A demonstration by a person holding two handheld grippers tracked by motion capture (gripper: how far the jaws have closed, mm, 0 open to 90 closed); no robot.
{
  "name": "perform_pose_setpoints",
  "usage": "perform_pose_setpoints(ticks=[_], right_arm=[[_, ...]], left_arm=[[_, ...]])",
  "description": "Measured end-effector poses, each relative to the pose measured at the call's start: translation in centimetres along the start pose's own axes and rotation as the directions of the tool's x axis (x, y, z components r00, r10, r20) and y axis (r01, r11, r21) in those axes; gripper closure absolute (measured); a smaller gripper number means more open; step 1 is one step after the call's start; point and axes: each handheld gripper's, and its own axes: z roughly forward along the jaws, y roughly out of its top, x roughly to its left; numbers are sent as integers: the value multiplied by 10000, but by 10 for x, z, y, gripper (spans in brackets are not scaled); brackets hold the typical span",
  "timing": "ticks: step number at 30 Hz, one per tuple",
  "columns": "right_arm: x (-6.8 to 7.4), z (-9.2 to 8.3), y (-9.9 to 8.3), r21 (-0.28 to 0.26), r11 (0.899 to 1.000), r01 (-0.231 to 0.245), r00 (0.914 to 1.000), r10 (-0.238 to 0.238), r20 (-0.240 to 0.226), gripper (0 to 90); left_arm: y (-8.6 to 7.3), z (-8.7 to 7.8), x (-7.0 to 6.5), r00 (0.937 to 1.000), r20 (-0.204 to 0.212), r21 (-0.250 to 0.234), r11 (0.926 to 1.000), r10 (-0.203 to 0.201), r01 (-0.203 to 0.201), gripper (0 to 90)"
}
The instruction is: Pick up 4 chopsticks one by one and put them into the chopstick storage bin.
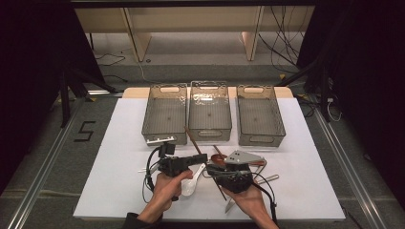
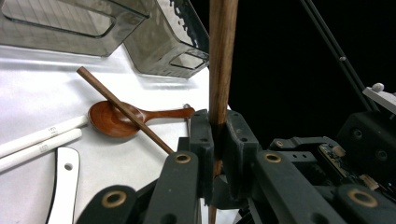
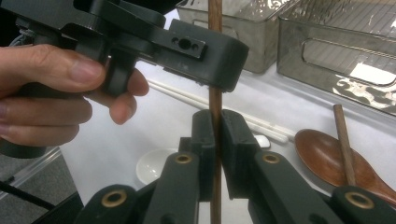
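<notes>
A brown wooden chopstick (image 1: 192,140) runs slantwise over the white table and both grippers are clamped on it. My left gripper (image 2: 217,135) is shut on the chopstick (image 2: 222,60), which rises straight up between its pads. My right gripper (image 3: 216,135) is shut on the same stick (image 3: 215,107) a little lower down, just under the left gripper's body (image 3: 140,32). In the high view the left gripper (image 1: 204,158) sits beside the right gripper (image 1: 210,172), near the table's front middle.
Three clear grey bins (image 1: 165,88) (image 1: 208,85) (image 1: 253,88) stand in a row at the back. A brown wooden spoon (image 2: 112,120) lies under a second brown chopstick (image 2: 123,109). White chopsticks (image 2: 37,140), a white spoon (image 1: 190,184) and a metal utensil (image 1: 270,179) lie nearby.
</notes>
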Motion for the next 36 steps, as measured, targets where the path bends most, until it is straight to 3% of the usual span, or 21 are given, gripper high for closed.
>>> perform_pose_setpoints(ticks=[4,7,8,10,12,13,15,17,18,19,20,21,24,26,28,36], right_arm=[[-3,-4,2,-106,9999,-127,9999,126,-76,756],[-10,-14,3,-288,9992,-261,9993,253,-266,606],[-12,-16,3,-286,9994,-213,9995,206,-246,580],[-16,-20,2,-337,9993,-177,9998,172,-132,511],[-18,-22,1,-292,9994,-167,9998,165,-72,489],[-23,-25,-1,-200,9996,-208,9997,211,111,442],[-28,-27,-3,29,9994,-331,9990,330,294,398],[-32,-29,-6,74,9992,-393,9981,389,468,379],[-34,-31,-8,123,9989,-459,9976,452,519,367],[-36,-32,-9,156,9985,-526,9971,516,566,355],[-37,-33,-11,154,9984,-541,9966,531,632,349],[-37,-33,-11,154,9984,-541,9966,531,632,349],[-41,-37,-15,168,9979,-623,9956,610,707,323],[-42,-39,-16,172,9975,-681,9953,668,698,315],[-42,-39,-17,136,9977,-669,9953,658,715,312],[-44,-41,-17,-22,9974,-717,9948,717,718,283]], left_arm=[[6,-6,-1,9996,-169,-153,9996,228,-231,833],[18,-18,0,9978,-465,-414,9979,471,-491,834],[28,-27,1,9935,-858,-484,9957,743,-787,833],[34,-32,2,9915,-1009,-542,9947,817,-875,833],[45,-42,3,9866,-1316,-658,9922,963,-1056,833],[56,-51,6,9803,-1648,-710,9900,1092,-1222,834],[62,-55,7,9782,-1760,-743,9894,1100,-1246,833],[74,-63,10,9737,-1998,-823,9883,1096,-1282,833],[86,-70,11,9670,-2266,-871,9864,1163,-1391,833],[86,-70,11,9670,-2266,-871,9864,1163,-1391,833],[98,-76,12,9607,-2493,-906,9848,1218,-1483,833],[98,-76,12,9607,-2493,-906,9848,1218,-1483,833],[121,-86,14,9486,-2894,-1089,9802,1279,-1654,833],[126,-88,15,9478,-2959,-1167,9803,1188,-1593,833],[139,-90,20,9421,-3175,-1296,9793,1077,-1556,833],[163,-83,30,9318,-3539,-1502,9785,803,-1413,832]])
